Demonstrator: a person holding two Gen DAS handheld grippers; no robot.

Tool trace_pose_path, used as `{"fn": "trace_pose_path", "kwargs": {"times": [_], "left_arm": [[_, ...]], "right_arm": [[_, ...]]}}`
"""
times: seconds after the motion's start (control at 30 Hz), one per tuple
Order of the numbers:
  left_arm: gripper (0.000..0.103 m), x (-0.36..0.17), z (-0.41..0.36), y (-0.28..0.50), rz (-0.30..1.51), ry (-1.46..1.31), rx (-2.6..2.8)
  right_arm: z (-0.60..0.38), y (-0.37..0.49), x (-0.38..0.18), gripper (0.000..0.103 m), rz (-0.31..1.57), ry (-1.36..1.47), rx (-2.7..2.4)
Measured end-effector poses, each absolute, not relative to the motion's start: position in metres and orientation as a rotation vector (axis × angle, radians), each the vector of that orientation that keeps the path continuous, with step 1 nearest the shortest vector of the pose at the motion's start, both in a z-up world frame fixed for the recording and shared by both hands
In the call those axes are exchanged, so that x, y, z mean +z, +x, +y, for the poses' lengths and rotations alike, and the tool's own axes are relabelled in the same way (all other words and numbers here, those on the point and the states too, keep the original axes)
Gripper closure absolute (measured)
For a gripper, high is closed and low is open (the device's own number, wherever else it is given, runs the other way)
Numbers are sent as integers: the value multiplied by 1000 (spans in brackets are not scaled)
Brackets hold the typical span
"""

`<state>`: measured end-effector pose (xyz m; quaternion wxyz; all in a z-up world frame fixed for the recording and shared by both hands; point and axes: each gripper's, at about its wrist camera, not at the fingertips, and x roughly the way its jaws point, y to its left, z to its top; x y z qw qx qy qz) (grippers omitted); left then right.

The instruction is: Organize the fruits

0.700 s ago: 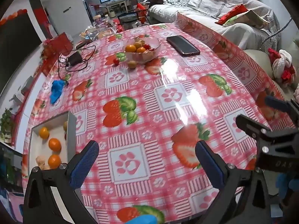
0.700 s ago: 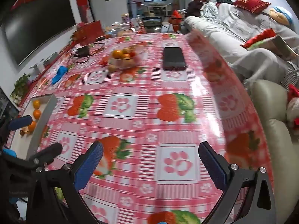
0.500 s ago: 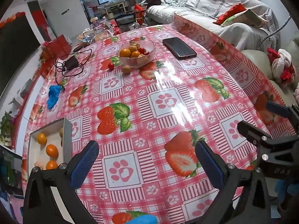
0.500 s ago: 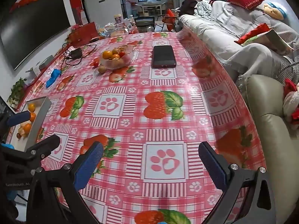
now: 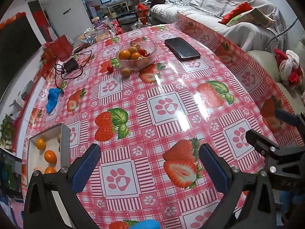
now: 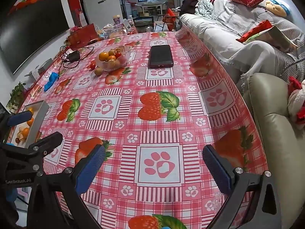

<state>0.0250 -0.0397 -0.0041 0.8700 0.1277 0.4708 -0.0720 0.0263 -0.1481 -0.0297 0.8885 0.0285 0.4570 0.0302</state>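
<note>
A glass bowl of oranges, cherry tomatoes and small brown fruits stands far across the table; it also shows in the right wrist view. A loose cherry tomato and a brown fruit lie beside it. A white box at the near left holds several oranges; the right wrist view shows it too. My left gripper is open and empty above the near table. My right gripper is open and empty, to the right of the left one.
A black phone lies right of the bowl. A charger with a black cable and a blue cloth lie at the left. A sofa and a beige armchair border the table's right edge.
Both grippers have pulled back and risen, so the bowl and phone look farther away and more of the table shows. Both stay open and empty.
</note>
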Motion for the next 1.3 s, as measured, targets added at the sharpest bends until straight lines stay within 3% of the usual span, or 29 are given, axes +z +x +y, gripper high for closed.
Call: {"fn": "trace_pose_path", "kwargs": {"times": [0.5,0.83,1.0,1.3], "left_arm": [[0,-43,-64,70,1045,222,-101],[0,-92,-117,124,1045,135,-91],[0,-98,-130,133,952,85,-86],[0,-99,-129,136,965,52,-103]], "right_arm": [[-167,27,-48,1,1007,80,6],[-172,11,-95,1,1105,1,-62],[-173,8,-96,1,1075,-20,-71],[-171,8,-97,0,1024,-6,-95]]}}
